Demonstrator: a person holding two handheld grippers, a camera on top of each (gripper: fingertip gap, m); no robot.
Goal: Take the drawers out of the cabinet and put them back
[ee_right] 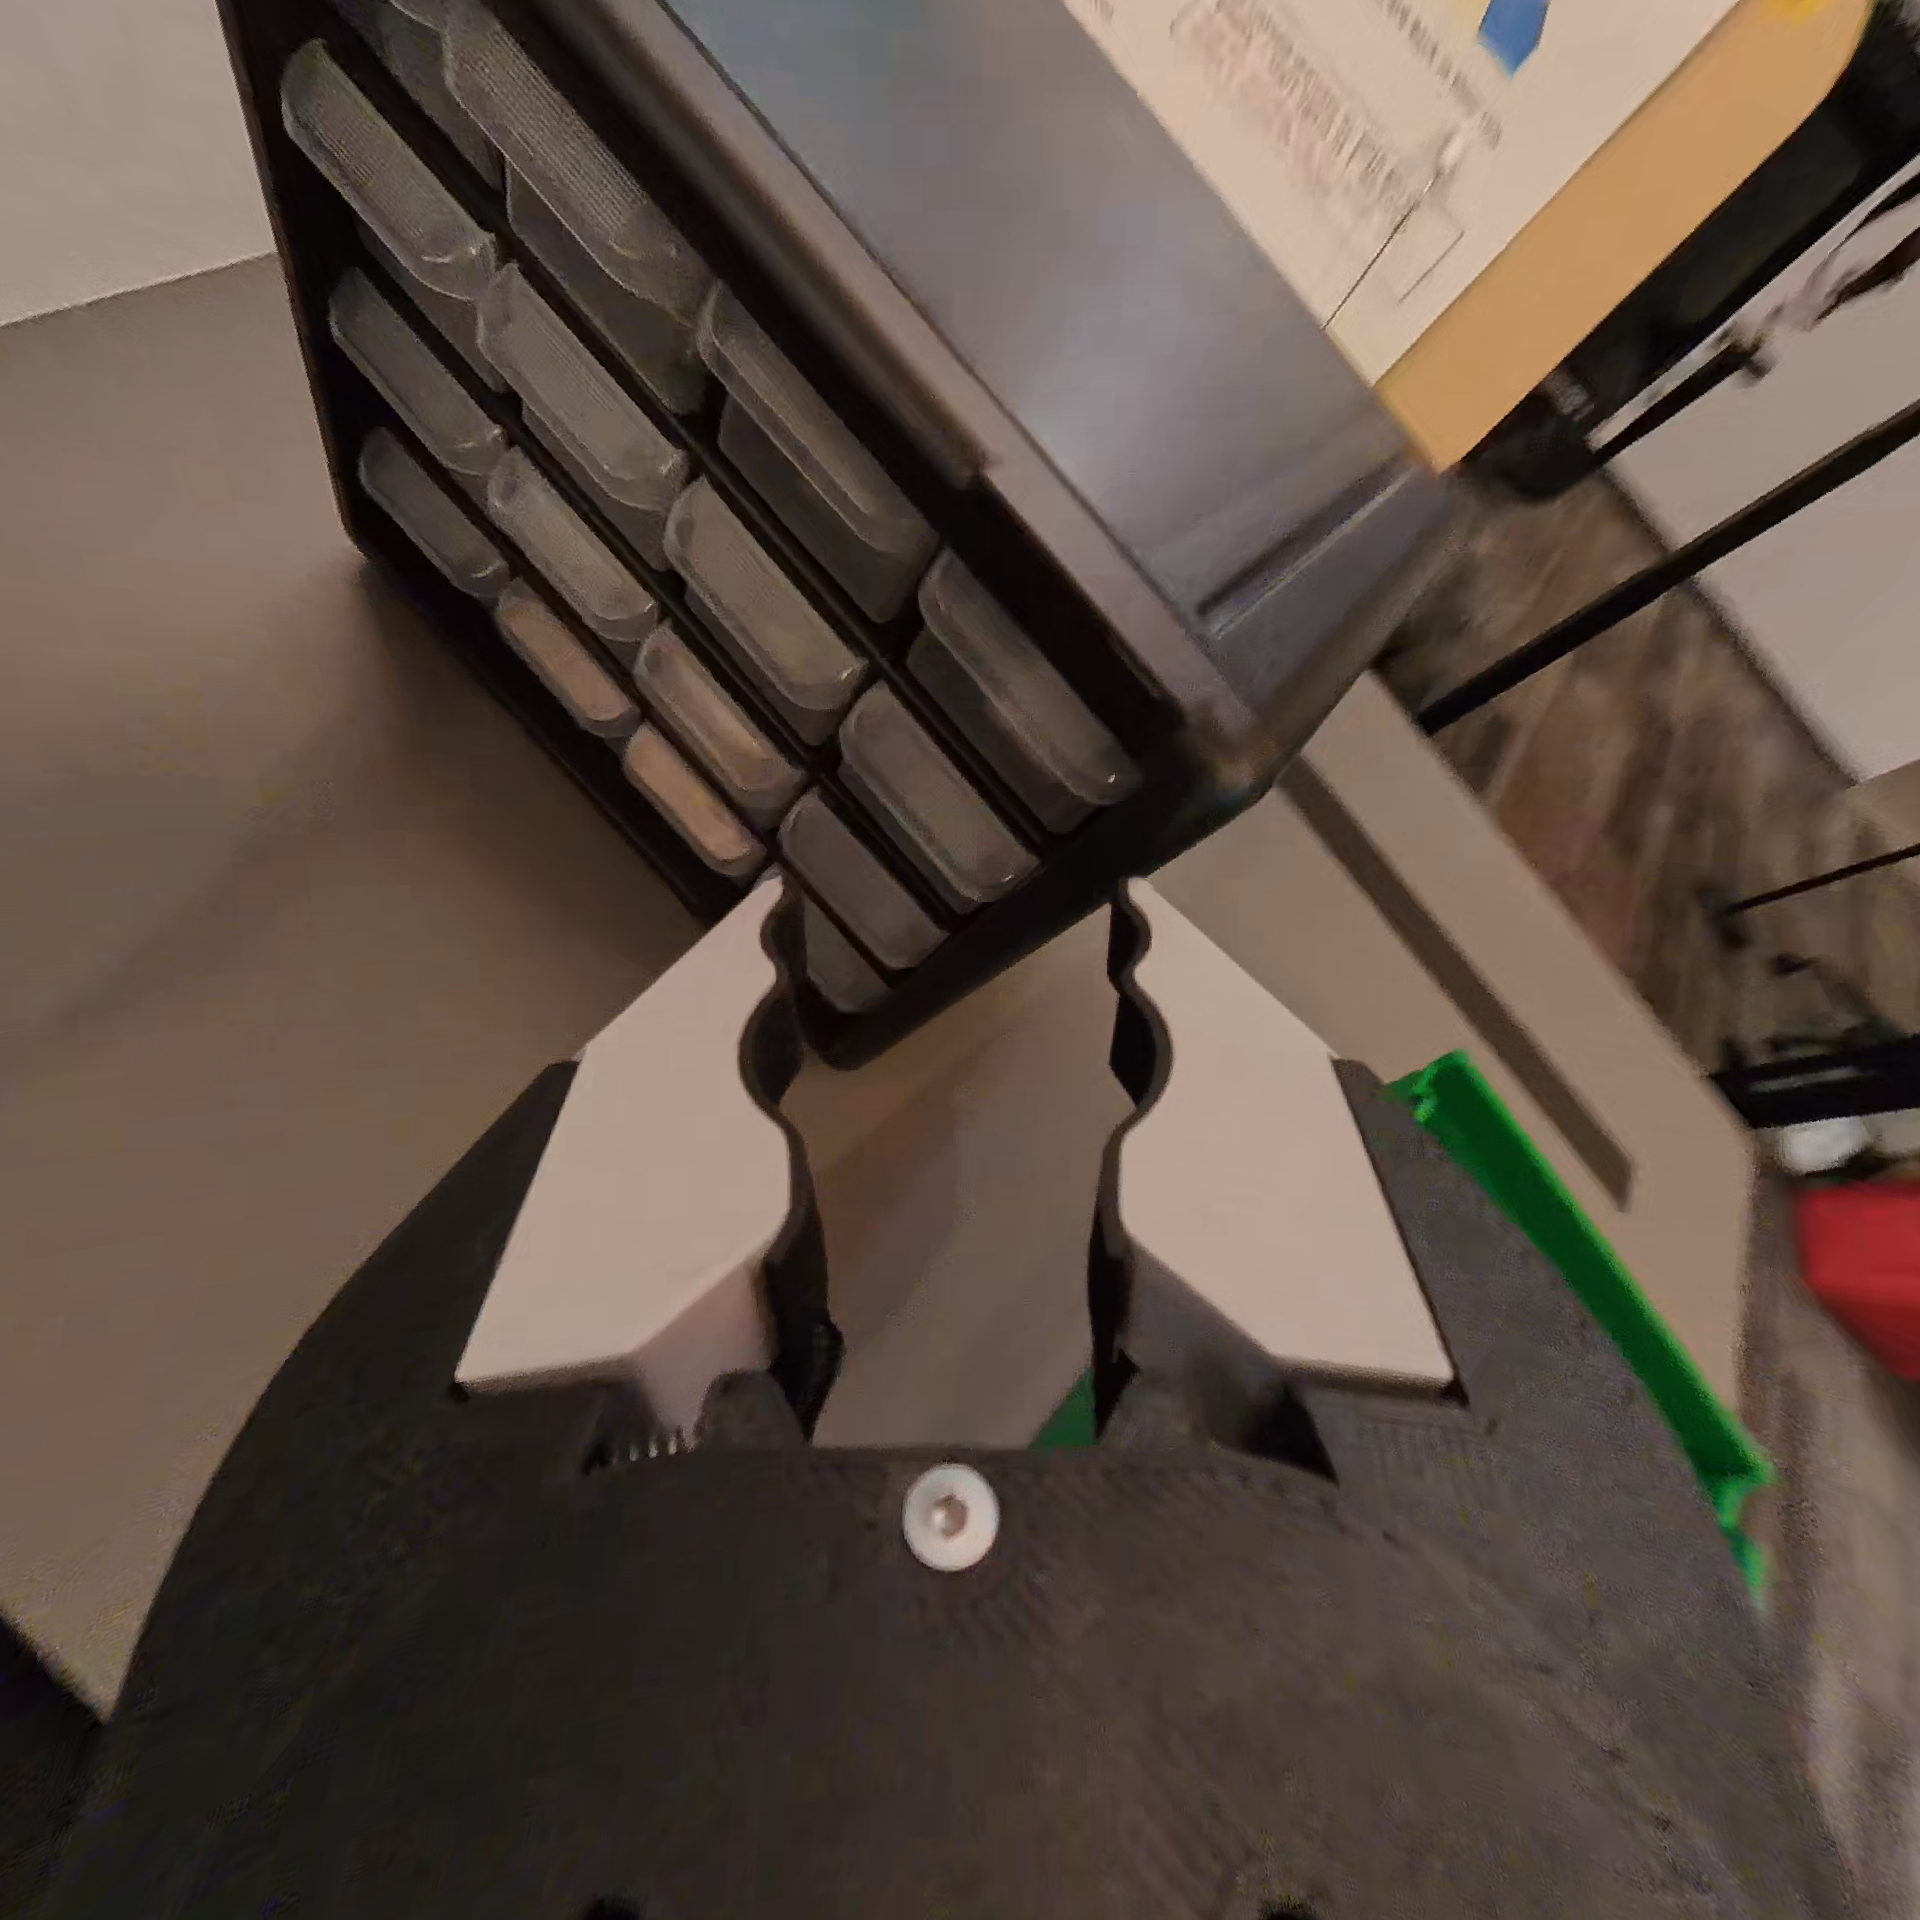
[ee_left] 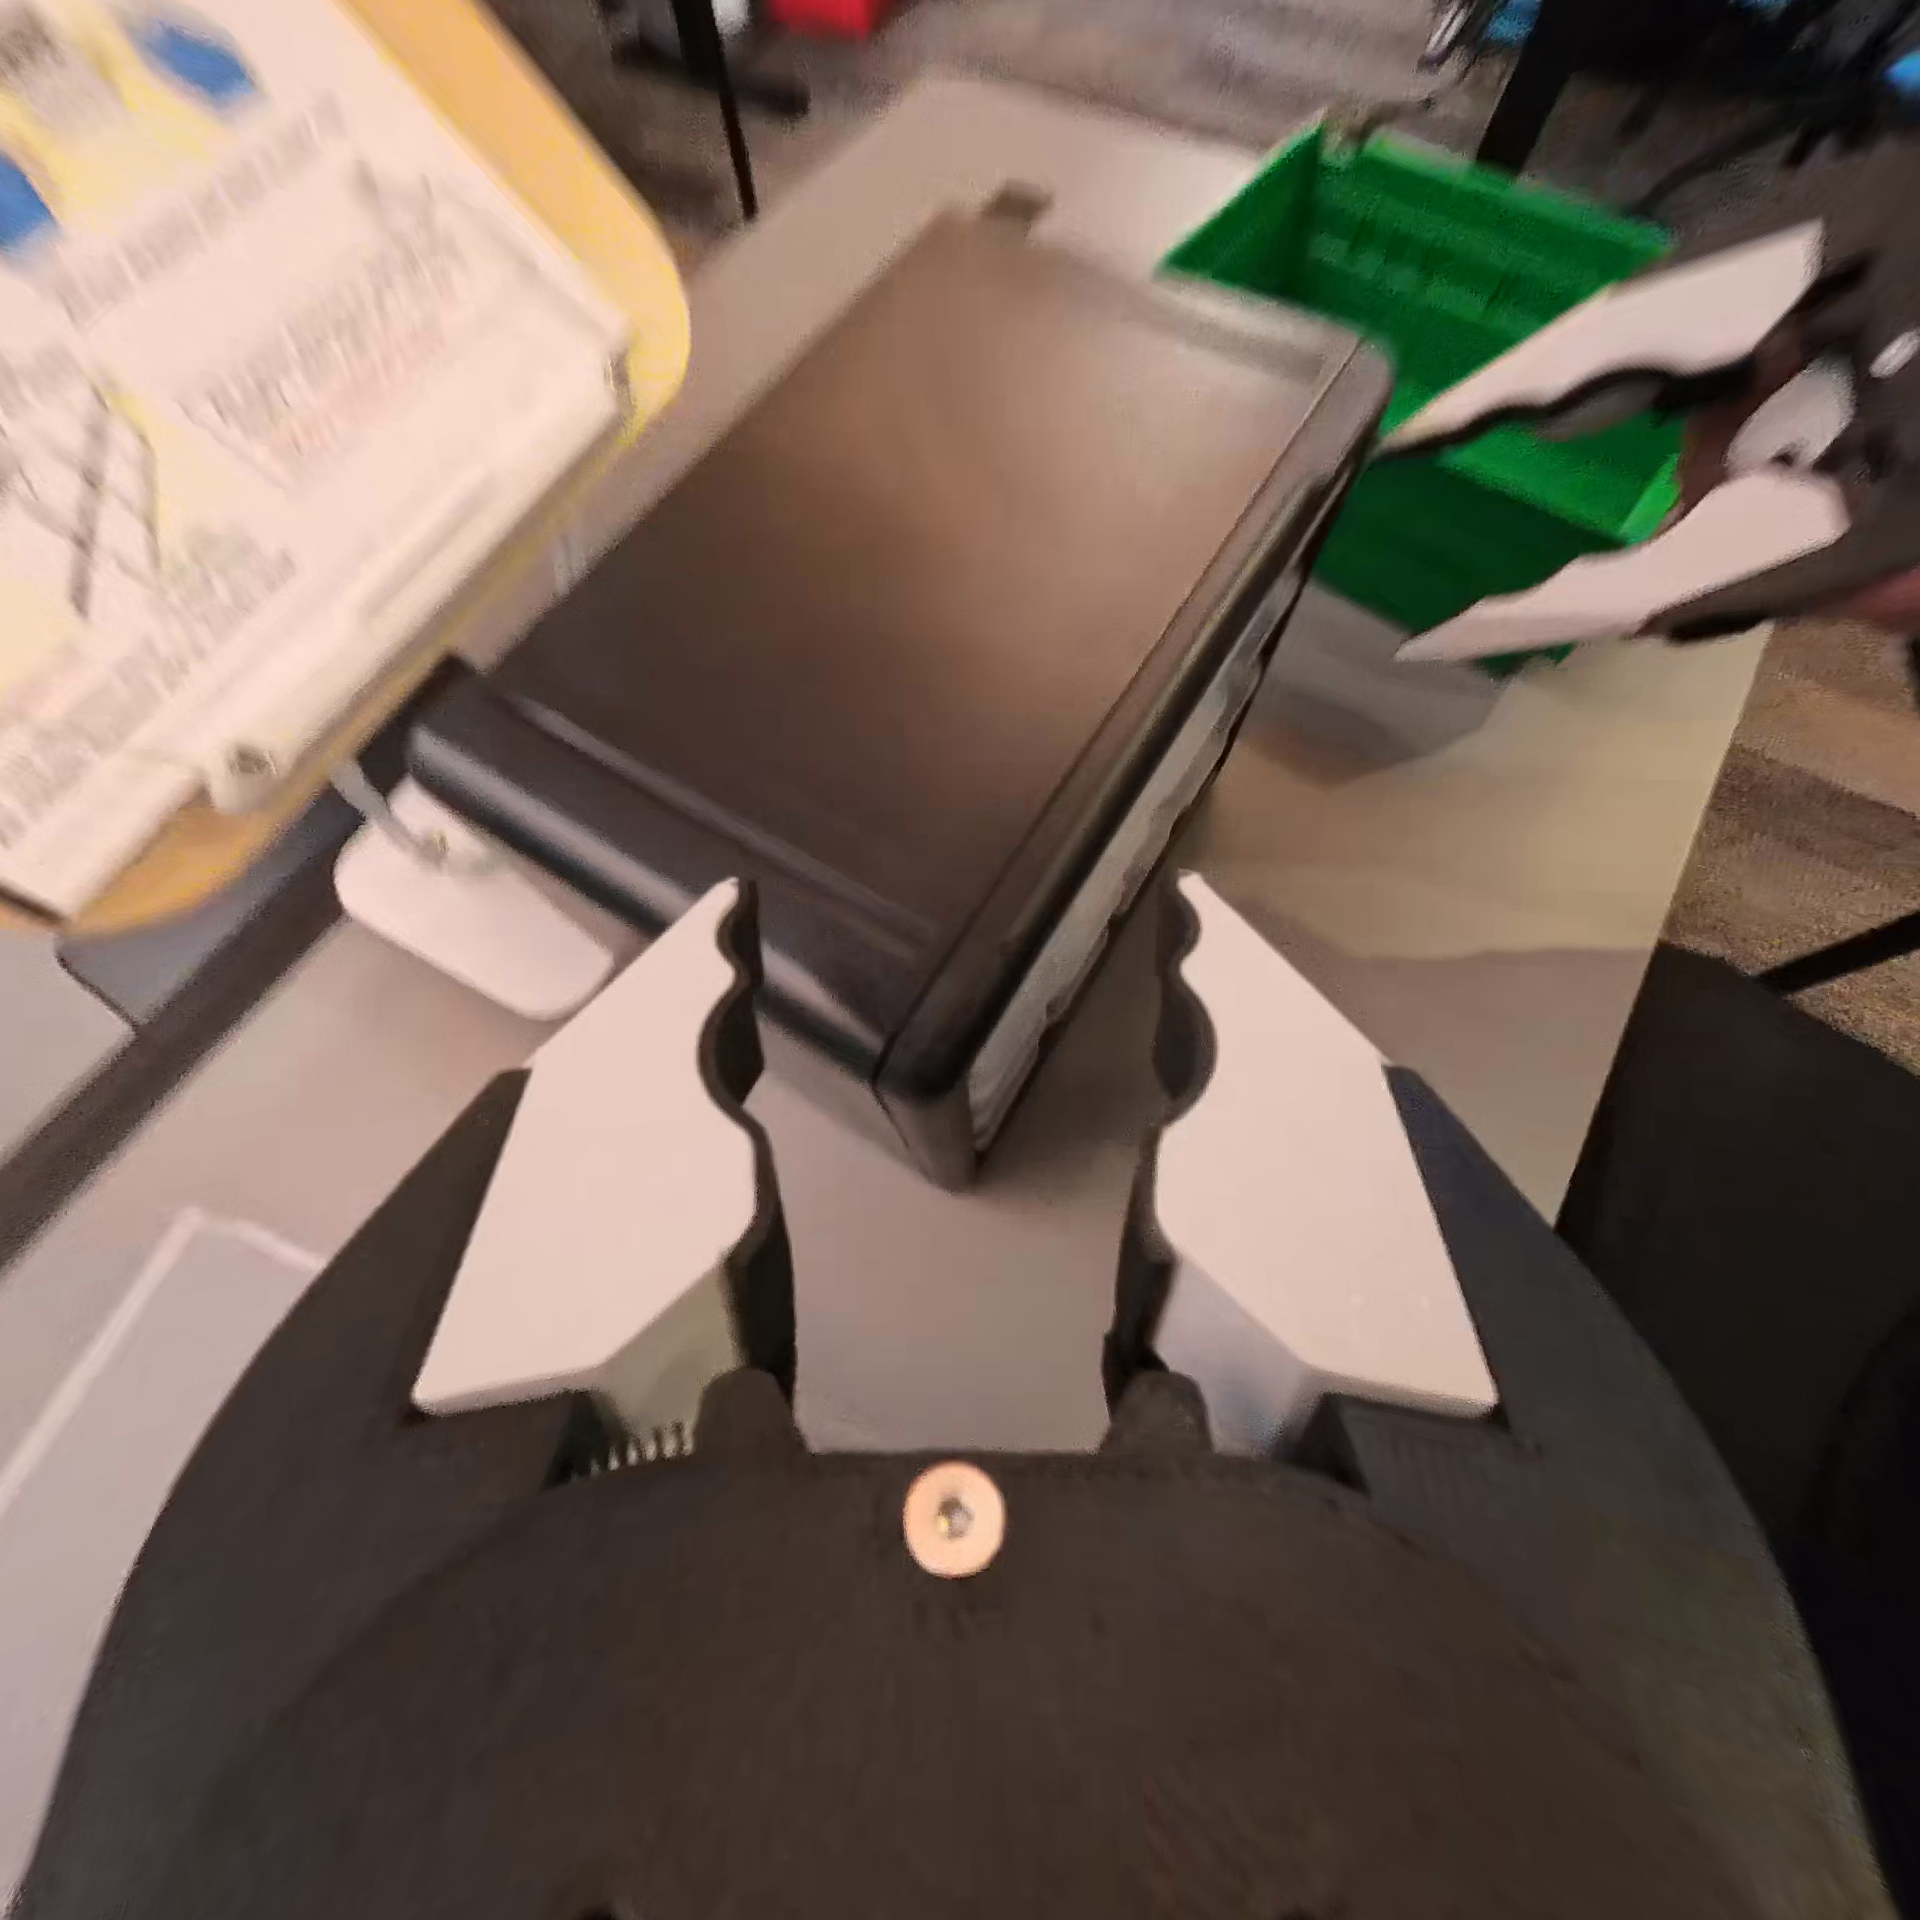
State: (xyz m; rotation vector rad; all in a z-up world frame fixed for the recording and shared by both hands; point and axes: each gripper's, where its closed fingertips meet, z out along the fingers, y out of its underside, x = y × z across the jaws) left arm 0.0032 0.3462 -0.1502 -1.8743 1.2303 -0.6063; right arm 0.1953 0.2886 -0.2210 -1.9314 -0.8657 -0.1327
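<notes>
A black cabinet (ee_left: pixel 914 623) stands on the grey table (ee_left: pixel 1403 883); the left wrist view shows its top and a near corner. My left gripper (ee_left: pixel 961 914) is open and empty, just in front of that corner. The right wrist view shows the cabinet's front (ee_right: pixel 1039 364), filled with several clear drawers (ee_right: pixel 748 613), all pushed in. My right gripper (ee_right: pixel 951 914) is open and empty, its fingertips (ee_right: pixel 1138 914) close to the cabinet's lower corner, by the corner drawer (ee_right: pixel 842 966). The right gripper also shows in the left wrist view (ee_left: pixel 1507 520), open, to the cabinet's right.
A green bin (ee_left: pixel 1455 312) stands right of the cabinet, its rim (ee_right: pixel 1558 1247) under my right gripper. A yellow and white printed board (ee_left: pixel 260 416) leans over the cabinet's left side. A clear tray (ee_left: pixel 156 1403) lies at the near left. A black chair (ee_left: pixel 1766 1195) is at the table's right edge.
</notes>
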